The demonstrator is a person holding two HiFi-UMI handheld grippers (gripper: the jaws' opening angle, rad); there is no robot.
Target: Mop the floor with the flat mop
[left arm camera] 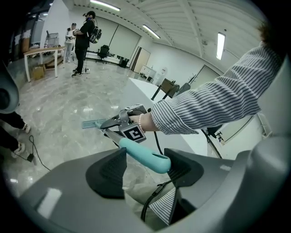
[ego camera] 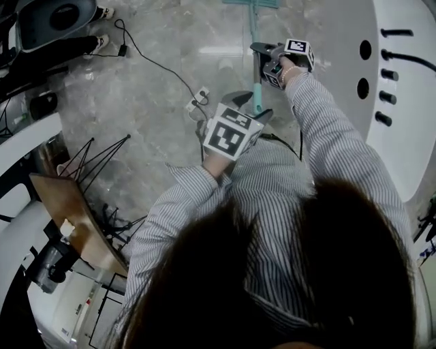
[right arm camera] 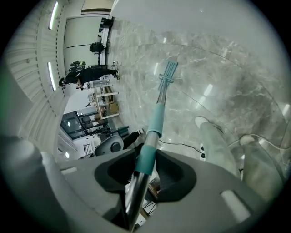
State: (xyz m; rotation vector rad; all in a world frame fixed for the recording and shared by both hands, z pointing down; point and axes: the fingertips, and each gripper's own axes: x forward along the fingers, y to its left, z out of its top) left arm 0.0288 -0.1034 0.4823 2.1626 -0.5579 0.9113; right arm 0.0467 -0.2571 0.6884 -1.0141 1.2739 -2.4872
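The flat mop has a teal handle and a silver pole, and its teal head lies flat on the grey marble floor ahead of me. My left gripper is shut on the handle's rounded top end, which lies slanted between its two dark pads. My right gripper is shut on the pole further down, where teal sleeve meets metal. In the right gripper view the pole runs up and away to the mop head. The left gripper view shows the right gripper and the head beyond.
A white power strip with a black cable lies on the floor left of the pole. A white curved counter stands right, a wooden chair and wire legs left. People stand far off by a table.
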